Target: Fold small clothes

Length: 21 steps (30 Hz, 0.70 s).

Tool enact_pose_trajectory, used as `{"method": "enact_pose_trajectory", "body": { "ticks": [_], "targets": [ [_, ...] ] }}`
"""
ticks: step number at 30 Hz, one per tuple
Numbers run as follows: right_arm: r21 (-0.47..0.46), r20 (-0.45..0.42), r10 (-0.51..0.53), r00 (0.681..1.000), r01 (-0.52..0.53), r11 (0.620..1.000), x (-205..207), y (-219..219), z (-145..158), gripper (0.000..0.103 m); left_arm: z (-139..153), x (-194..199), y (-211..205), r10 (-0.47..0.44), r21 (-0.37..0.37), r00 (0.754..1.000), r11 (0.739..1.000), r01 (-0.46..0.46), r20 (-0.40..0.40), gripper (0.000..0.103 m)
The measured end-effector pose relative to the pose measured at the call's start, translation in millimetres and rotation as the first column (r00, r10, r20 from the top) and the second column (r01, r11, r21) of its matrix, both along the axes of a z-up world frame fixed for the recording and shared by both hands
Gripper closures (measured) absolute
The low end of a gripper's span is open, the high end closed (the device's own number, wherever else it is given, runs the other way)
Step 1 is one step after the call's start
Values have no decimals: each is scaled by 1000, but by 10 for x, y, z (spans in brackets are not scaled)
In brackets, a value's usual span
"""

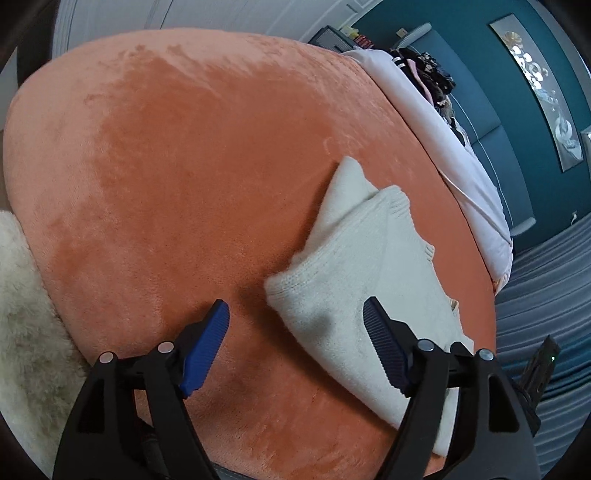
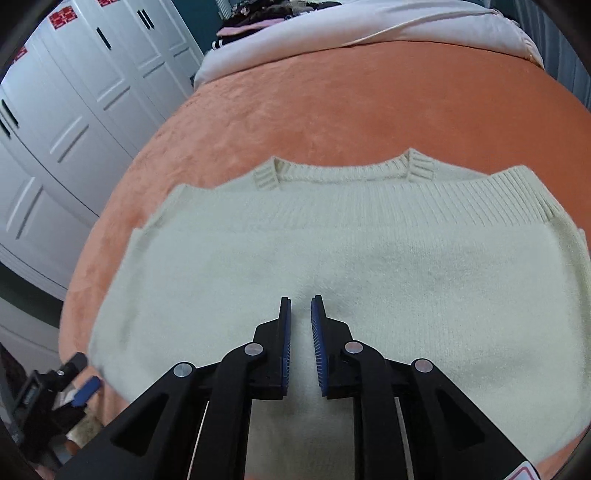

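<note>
Cream sweater (image 2: 332, 266) laid folded on orange blanket (image 2: 369, 110) of bed — ribbed neckline at far edge. Right tongs (image 2: 301, 306) held just above sweater's middle, narrow gap, nothing gripped. Left tongs (image 1: 297, 314) spread wide at sweater's edge, empty. Red stickers (image 2: 62, 16) seen on white wardrobe (image 2: 74, 122) — writing unreadable.

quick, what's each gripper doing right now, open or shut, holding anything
Left gripper: open wide, holding nothing, at the edge of the sweater.
Right gripper: nearly shut, a narrow gap between its fingers, holding nothing, above the sweater.
</note>
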State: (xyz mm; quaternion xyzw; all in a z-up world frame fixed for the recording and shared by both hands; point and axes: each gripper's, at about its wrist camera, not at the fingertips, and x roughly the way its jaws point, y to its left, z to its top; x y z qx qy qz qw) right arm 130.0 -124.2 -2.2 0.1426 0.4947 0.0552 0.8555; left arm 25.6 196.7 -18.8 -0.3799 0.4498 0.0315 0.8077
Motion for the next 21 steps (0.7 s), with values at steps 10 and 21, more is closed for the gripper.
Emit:
{"method": "enact_pose_trajectory", "body": {
  "ticks": [10,21],
  "targets": [
    [-114,14,48,999,-46,992,55,125,-287,93,46,372,-179,3,-88,999,996,1,48,74],
    [170,107,-59,993,40,985,-446,-628,86,88,1646,218,-2021,-488,203,770,872,445,411,90]
  ]
}}
